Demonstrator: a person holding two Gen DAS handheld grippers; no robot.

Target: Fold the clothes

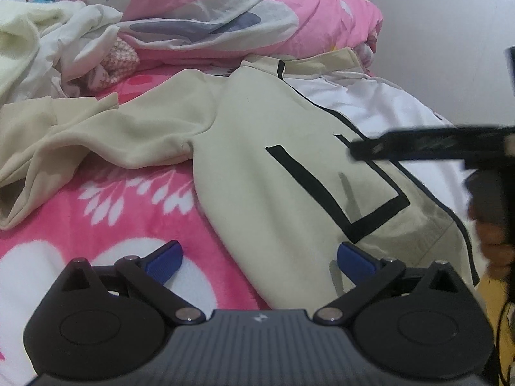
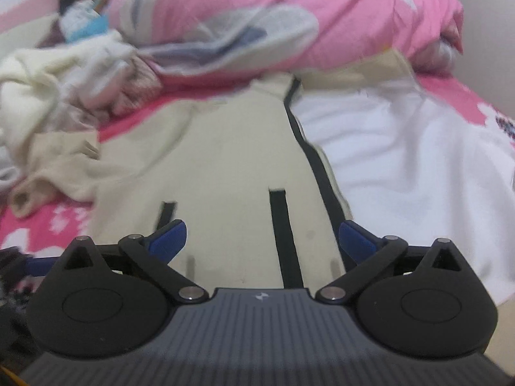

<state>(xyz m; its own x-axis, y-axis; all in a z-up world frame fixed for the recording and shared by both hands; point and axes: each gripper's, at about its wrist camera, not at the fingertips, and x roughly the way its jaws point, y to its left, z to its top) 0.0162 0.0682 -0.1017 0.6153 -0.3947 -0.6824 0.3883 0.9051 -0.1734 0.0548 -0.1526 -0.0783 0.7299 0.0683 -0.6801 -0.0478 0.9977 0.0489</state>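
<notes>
Both hand-held grippers, left (image 1: 259, 257) and right (image 2: 262, 239), gape empty over my cream jacket (image 1: 257, 160) (one sleeve (image 1: 96, 135) sprawled); pinch edges squarely.

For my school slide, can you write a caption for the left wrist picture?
Open left gripper above a cream jacket spread flat on a pink blanket.

cream jacket (image 1: 257, 160) with black stripes, pink floral blanket (image 1: 128, 218)
</notes>
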